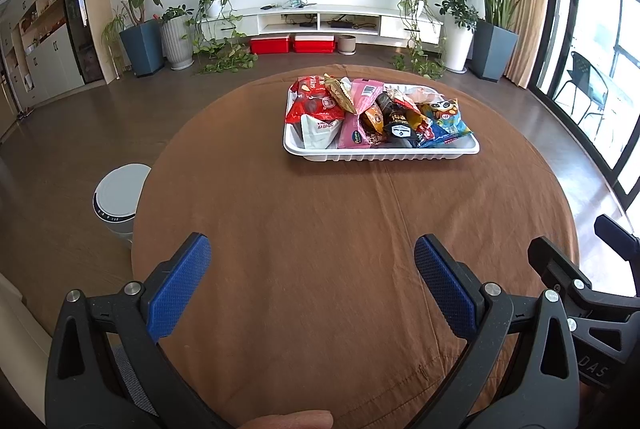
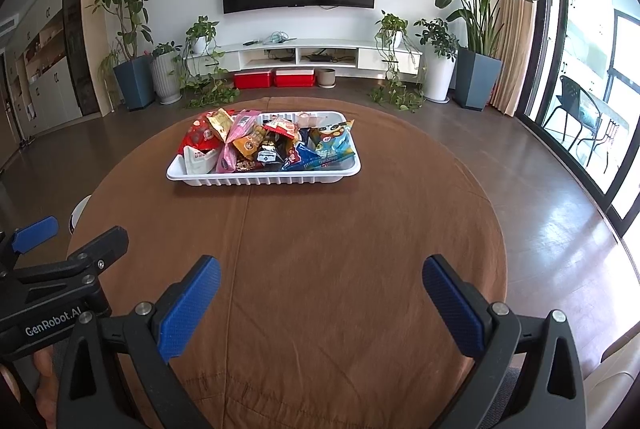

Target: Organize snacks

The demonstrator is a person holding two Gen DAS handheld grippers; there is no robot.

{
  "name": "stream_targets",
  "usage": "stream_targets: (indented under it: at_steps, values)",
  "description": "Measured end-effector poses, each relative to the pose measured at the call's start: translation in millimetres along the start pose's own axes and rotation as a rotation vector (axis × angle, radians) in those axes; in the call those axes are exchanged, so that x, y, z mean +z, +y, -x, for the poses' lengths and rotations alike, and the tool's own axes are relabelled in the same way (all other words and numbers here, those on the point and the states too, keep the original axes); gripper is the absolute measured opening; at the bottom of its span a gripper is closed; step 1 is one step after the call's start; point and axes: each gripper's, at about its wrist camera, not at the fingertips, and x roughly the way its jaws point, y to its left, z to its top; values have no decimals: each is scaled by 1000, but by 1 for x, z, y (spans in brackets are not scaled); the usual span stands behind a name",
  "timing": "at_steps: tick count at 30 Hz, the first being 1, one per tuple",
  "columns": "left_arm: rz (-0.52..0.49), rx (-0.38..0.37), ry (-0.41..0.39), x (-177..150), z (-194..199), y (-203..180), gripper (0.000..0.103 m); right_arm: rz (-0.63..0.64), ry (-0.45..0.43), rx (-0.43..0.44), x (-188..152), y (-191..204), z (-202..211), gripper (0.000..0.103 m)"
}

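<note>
The snacks (image 1: 376,113) lie heaped in a white ribbed tray (image 1: 380,155) on the far half of the round table (image 1: 320,249), which is covered in a brown cloth. The packets overlap one another: a red bag (image 1: 316,101) at the left end, a white packet (image 1: 318,133) below it, a pink packet (image 1: 358,113) leaning across the middle, dark and orange wrappers beside it, and a blue bag (image 1: 448,123) at the right end. Gathered like this, they seem to be either already collected or waiting to be sorted out onto the bare cloth; the pictures alone do not settle which.

In the right wrist view the same tray (image 2: 264,181) sits left of centre and far ahead, with the blue bag (image 2: 332,145) nearest that side's reach.

The left gripper (image 1: 312,261) hangs over the near edge of the table, its blue-padded fingers (image 1: 180,293) spread wide with nothing between them. The right gripper (image 2: 320,281) is held the same way, fingers (image 2: 188,309) apart and empty, just beside the left one. Both point towards the tray, which lies well apart from either pair of fingers, with a broad stretch of bare cloth between. Judging by this, both tools are held in a ready pose, open so that either can go forward and take a packet.

A white lidded bin (image 1: 118,201) stands on the floor at the table's left edge.
</note>
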Motion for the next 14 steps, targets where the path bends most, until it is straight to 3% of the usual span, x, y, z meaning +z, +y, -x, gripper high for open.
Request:
stream_targets:
  at_steps: [14]
  values:
    - [1, -16, -15, -7, -4, -4, 103, -4, 25, 10, -12, -4, -6, 103]
